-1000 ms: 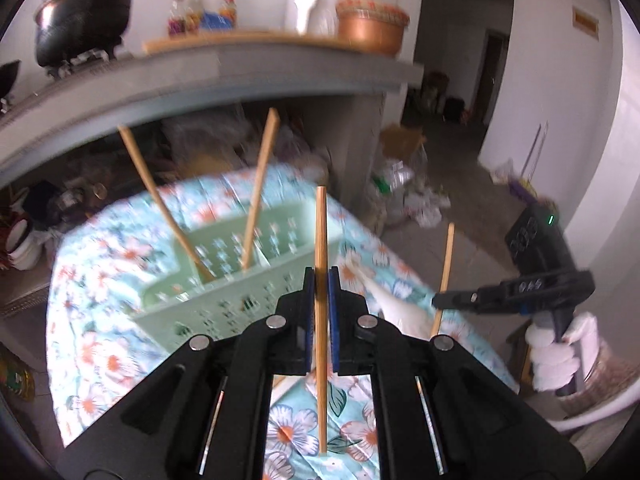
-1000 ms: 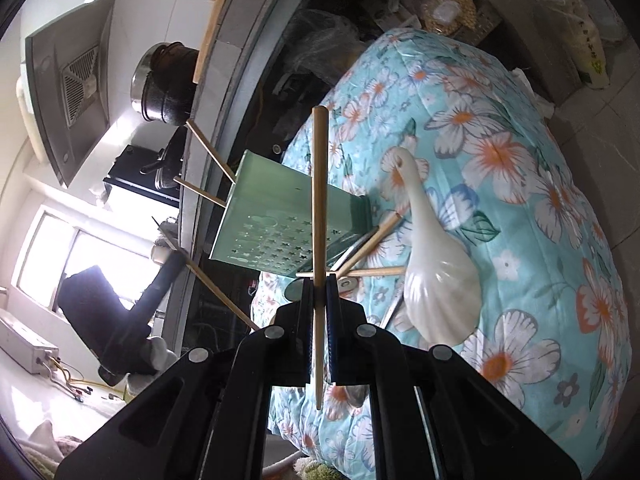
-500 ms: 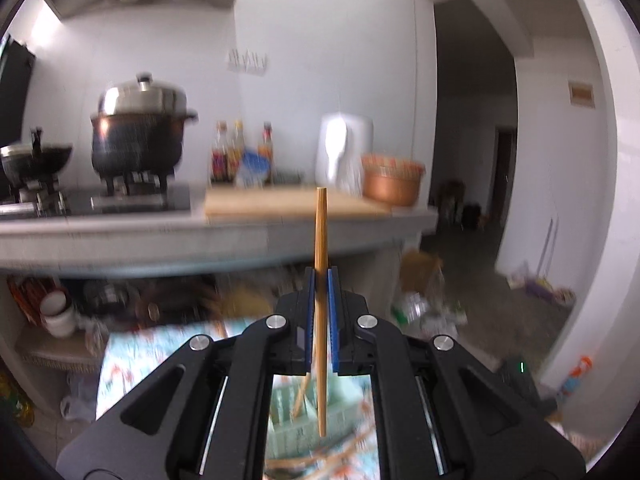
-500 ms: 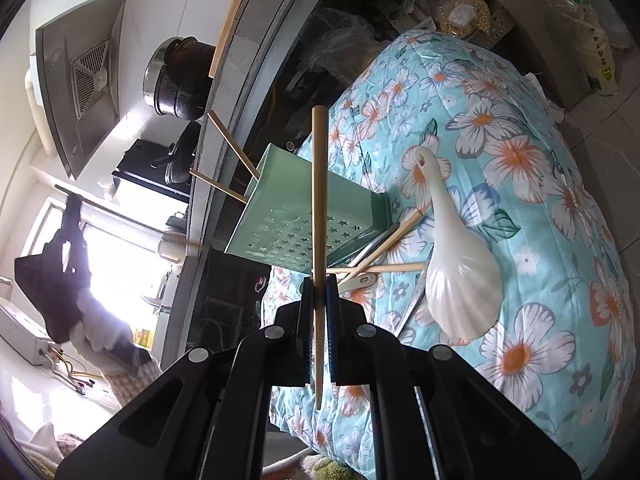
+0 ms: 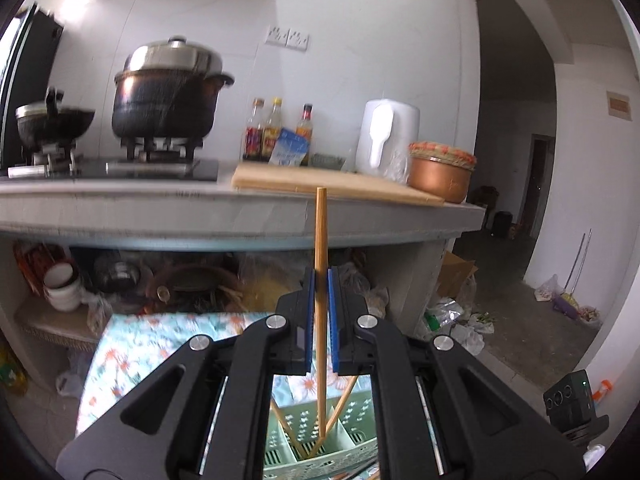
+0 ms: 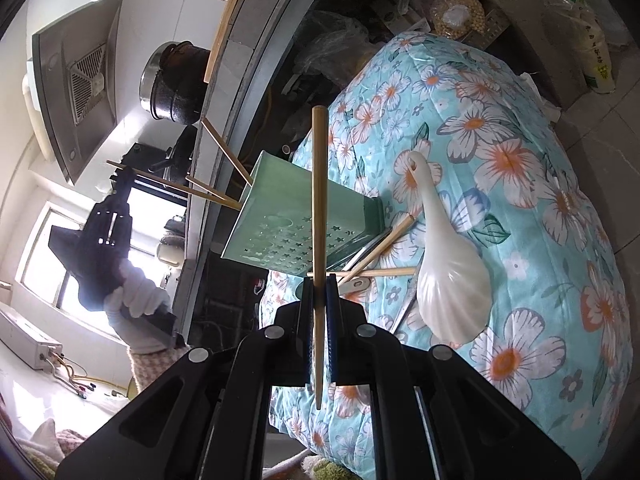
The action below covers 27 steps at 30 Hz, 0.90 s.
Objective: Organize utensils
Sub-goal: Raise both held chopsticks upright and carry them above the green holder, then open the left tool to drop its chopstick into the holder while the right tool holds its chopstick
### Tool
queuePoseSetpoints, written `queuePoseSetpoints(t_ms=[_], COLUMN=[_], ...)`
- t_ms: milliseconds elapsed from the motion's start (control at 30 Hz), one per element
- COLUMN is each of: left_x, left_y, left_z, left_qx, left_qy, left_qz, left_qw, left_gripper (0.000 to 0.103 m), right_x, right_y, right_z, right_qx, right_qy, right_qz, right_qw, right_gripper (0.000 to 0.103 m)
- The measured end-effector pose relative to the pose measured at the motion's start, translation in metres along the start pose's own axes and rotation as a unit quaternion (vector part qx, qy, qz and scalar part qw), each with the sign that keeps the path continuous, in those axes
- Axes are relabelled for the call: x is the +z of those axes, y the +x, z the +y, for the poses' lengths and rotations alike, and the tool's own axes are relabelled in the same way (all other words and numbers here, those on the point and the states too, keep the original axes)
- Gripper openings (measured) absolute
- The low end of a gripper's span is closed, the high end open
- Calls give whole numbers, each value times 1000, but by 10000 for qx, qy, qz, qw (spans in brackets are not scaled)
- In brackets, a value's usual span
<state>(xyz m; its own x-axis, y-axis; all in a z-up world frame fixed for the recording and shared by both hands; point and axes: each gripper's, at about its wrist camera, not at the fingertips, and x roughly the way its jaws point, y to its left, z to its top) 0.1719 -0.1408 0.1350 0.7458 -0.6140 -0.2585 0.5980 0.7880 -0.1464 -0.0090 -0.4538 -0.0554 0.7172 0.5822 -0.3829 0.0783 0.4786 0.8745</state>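
My left gripper (image 5: 319, 280) is shut on a wooden chopstick (image 5: 320, 236), held upright above the green utensil holder (image 5: 316, 446); the stick's lower tip hangs at the holder's opening beside two chopsticks standing in it. My right gripper (image 6: 319, 286) is shut on another wooden chopstick (image 6: 319, 184), held in front of the green holder (image 6: 296, 220) on the floral cloth. The left gripper also shows in the right wrist view (image 6: 120, 184), above the holder's mouth. A white ladle (image 6: 448, 268), loose chopsticks (image 6: 380, 248) and metal utensils (image 6: 360, 256) lie beside the holder.
The table wears a blue floral cloth (image 6: 520, 200). Behind it is a concrete counter (image 5: 200, 212) with a big pot (image 5: 168, 92) on a stove, bottles (image 5: 276, 132), a white kettle (image 5: 386, 140), a copper bowl (image 5: 440, 172) and a cutting board (image 5: 332, 188).
My left gripper has swung up from facing the holder to level, then moved over the holder with its chopstick's tip at the opening. My right gripper has stayed nearly still with its chopstick.
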Motion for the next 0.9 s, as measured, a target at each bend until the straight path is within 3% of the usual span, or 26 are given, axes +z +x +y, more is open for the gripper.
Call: queuePoseSetpoints(t_ms=[300, 567, 700, 900], left_x=[-41, -56, -57, -58], left_y=[28, 26, 16, -9], left_z=[20, 37, 41, 54], left_qx=[-75, -128, -127, -107], left_qy=[-405, -614, -629, -748], left_qz=[447, 529, 466, 249], left_qw=[9981, 9966, 9968, 9968], left_gripper=[6, 6, 24, 36], right_x=[3, 18, 27, 49], right_y=[3, -12, -22, -39], right_z=[5, 39, 63, 113], right_qx=[-79, -236, -267, -135], right_qy=[-71, -564, -873, -1410], right_qz=[3, -290, -521, -917], right_qw=[9999, 9977, 9945, 9857], right_gripper=[6, 6, 6, 6])
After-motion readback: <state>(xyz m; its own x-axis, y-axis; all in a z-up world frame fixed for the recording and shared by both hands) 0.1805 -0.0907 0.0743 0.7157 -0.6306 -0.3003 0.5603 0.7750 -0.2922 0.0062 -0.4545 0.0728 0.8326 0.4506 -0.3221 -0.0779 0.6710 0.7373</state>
